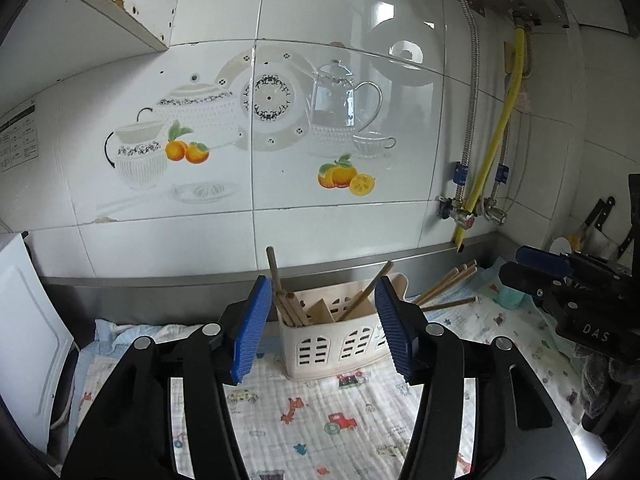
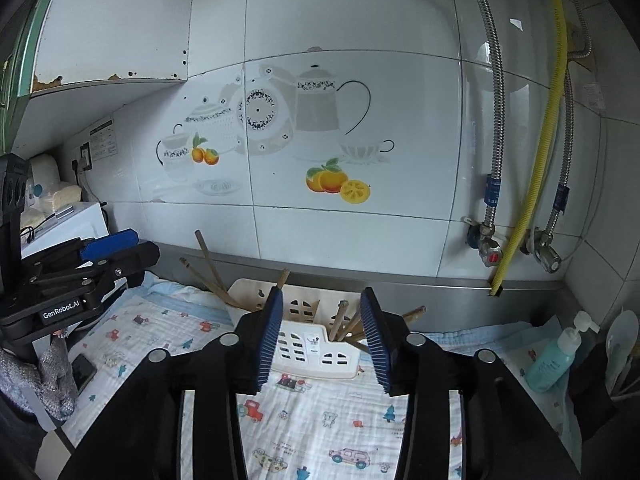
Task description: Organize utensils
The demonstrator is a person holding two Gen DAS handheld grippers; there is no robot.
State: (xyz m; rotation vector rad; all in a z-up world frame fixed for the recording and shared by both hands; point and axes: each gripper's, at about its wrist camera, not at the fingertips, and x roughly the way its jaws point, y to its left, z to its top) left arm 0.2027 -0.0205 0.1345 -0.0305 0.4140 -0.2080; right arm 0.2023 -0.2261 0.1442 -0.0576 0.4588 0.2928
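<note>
Wooden chopsticks (image 1: 289, 305) standing in the white holder (image 1: 340, 342) on the cloth-covered worktop (image 1: 320, 416), sitting just beyond both gaping, empty claws: left claw (image 1: 320, 330), right claw (image 2: 320, 340).

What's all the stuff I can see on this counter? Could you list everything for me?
utensil holder: one, cream-white plastic with little window cutouts, on the cloth near the back wall
chopsticks: several, brown wood, standing tilted inside the holder
loose chopsticks: a few, brown, lying on the cloth to the right of the holder
cloth: one, white with cartoon car prints, covering the counter
pump bottle: one, teal with white pump, right end of the counter
yellow hose: one, running down the tiled wall at right
knives: dark handles, count unclear, far right corner
phone: one, black, flat on the cloth at left
left gripper: black with blue pads, open, empty
right gripper: black with blue pads, open, empty
</note>
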